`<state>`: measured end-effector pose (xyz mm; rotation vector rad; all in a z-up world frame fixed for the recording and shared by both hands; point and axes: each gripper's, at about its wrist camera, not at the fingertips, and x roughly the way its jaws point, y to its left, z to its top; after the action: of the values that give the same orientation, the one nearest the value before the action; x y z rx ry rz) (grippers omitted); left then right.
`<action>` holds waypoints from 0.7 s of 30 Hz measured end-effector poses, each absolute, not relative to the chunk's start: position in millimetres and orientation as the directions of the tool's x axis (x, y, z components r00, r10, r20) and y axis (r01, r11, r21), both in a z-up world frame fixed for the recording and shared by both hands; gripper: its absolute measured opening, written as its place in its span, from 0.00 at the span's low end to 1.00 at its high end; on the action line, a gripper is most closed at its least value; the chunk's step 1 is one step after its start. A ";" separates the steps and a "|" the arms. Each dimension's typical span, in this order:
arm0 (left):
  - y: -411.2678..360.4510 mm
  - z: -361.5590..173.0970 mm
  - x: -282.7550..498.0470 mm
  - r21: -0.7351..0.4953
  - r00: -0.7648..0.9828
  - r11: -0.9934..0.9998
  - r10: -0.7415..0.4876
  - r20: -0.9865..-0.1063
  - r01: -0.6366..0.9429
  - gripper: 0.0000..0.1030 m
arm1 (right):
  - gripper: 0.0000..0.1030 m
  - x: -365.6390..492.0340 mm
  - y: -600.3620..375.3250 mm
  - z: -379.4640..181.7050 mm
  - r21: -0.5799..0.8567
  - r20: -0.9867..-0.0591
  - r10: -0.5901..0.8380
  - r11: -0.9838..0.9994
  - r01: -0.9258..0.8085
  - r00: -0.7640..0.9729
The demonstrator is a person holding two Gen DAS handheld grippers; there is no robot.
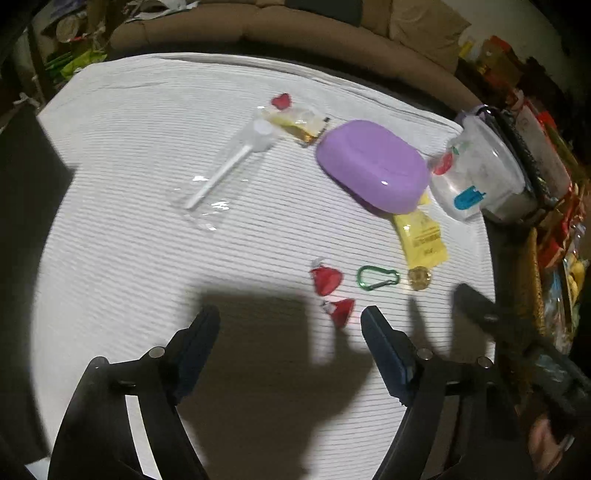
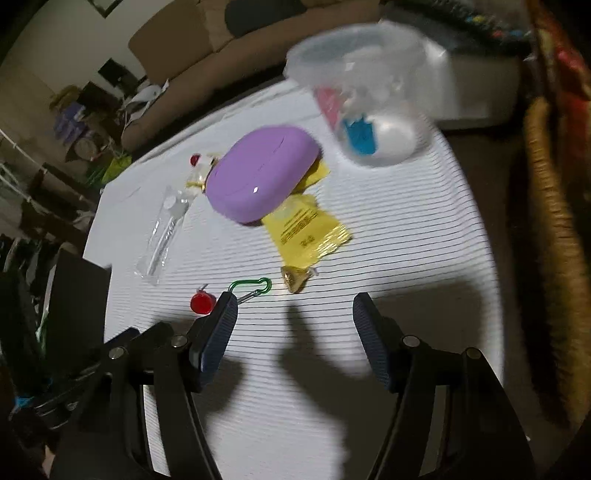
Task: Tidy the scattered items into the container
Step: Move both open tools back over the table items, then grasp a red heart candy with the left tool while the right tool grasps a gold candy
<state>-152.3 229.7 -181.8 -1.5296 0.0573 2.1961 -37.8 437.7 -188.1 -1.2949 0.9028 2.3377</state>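
A clear plastic container (image 1: 476, 173) (image 2: 365, 99) with red and blue shapes showing through its wall stands at the far right corner of the white striped cloth (image 1: 147, 229). Beside it lies a purple oval case (image 1: 373, 166) (image 2: 258, 177), partly on a yellow packet (image 1: 421, 240) (image 2: 306, 229). A green carabiner (image 1: 377, 277) (image 2: 255, 288), a gold-wrapped sweet (image 1: 419, 277) (image 2: 293, 282) and two red sweets (image 1: 325, 280) (image 1: 341, 310) lie nearer. My left gripper (image 1: 290, 321) is open, just short of the red sweets. My right gripper (image 2: 295, 314) is open above bare cloth, below the carabiner.
A white scoop in a clear wrapper (image 1: 229, 166) (image 2: 166, 229), a small yellow sachet (image 1: 295, 123) and a red heart-shaped sweet (image 1: 281, 100) lie farther back. A brown sofa (image 1: 295, 33) curves behind the table. Cluttered goods (image 1: 546, 140) crowd the right edge.
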 end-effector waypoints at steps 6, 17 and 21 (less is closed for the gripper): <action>199.9 -190.0 -169.3 -0.304 -0.273 -0.908 0.382 -0.883 -0.288 0.79 | 0.45 -63.4 436.8 -217.1 0.369 -0.840 -0.009 -0.742 -0.559 -0.543; 238.0 -196.4 -163.4 -0.304 -0.278 -0.885 0.409 -0.869 -0.352 0.77 | 0.23 -29.2 444.4 -197.0 0.377 -0.793 0.075 -0.719 -0.584 -0.605; 264.5 -201.9 -147.3 -0.214 -0.293 -0.886 0.351 -0.889 -0.412 0.66 | 0.23 15.2 466.7 -157.4 0.421 -0.755 0.118 -0.667 -0.615 -0.645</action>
<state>-147.3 264.5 -201.9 -1.4939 0.0765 2.2023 15.2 466.7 -157.4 -0.9976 0.9542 2.3220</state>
